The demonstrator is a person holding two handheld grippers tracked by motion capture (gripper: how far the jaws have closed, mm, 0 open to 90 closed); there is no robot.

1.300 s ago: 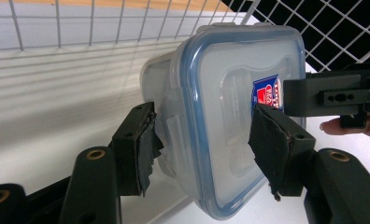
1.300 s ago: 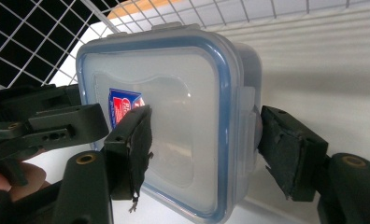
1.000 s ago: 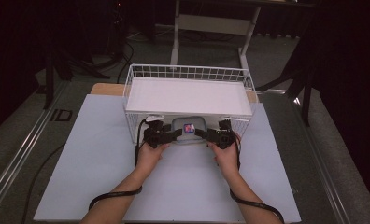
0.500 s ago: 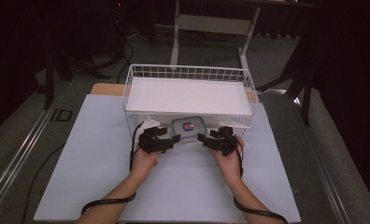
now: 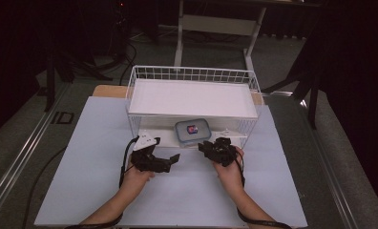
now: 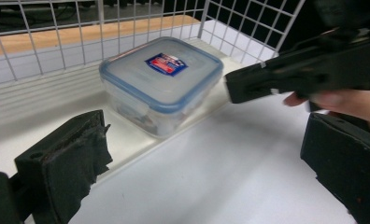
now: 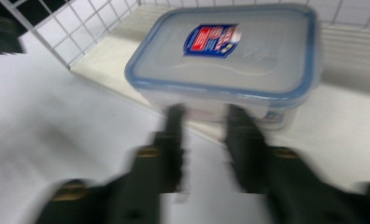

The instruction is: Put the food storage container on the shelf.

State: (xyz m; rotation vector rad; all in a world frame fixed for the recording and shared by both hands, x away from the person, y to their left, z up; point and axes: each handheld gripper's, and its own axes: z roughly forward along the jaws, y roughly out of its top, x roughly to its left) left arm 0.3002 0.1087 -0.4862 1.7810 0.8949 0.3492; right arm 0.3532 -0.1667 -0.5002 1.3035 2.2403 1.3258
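Note:
A clear plastic container (image 5: 192, 130) with a blue-rimmed lid and a red-blue label stands on the lower level of a white wire rack (image 5: 193, 74), at its front. My left gripper (image 5: 171, 161) lies on the mat in front of it and to the left, apart from it. Its jaws have just been opening and stand wide, nothing between them (image 6: 206, 154). My right gripper (image 5: 206, 147) is to the right of the container's front. Its jaws have just been closing to a narrow gap with nothing in it (image 7: 204, 135). The container (image 7: 230, 51) lies just beyond their tips.
The rack's upper level is a white shelf (image 5: 192, 98) that overhangs the container. A white mat (image 5: 91, 143) covers the table around both hands. A wooden edge (image 5: 103, 89) shows behind the rack. Dark stands and frame legs rise behind the table.
Both grippers have drawn back from the container's sides toward the person, the left one farther and to the left. The left jaws have spread; the right jaws have narrowed.

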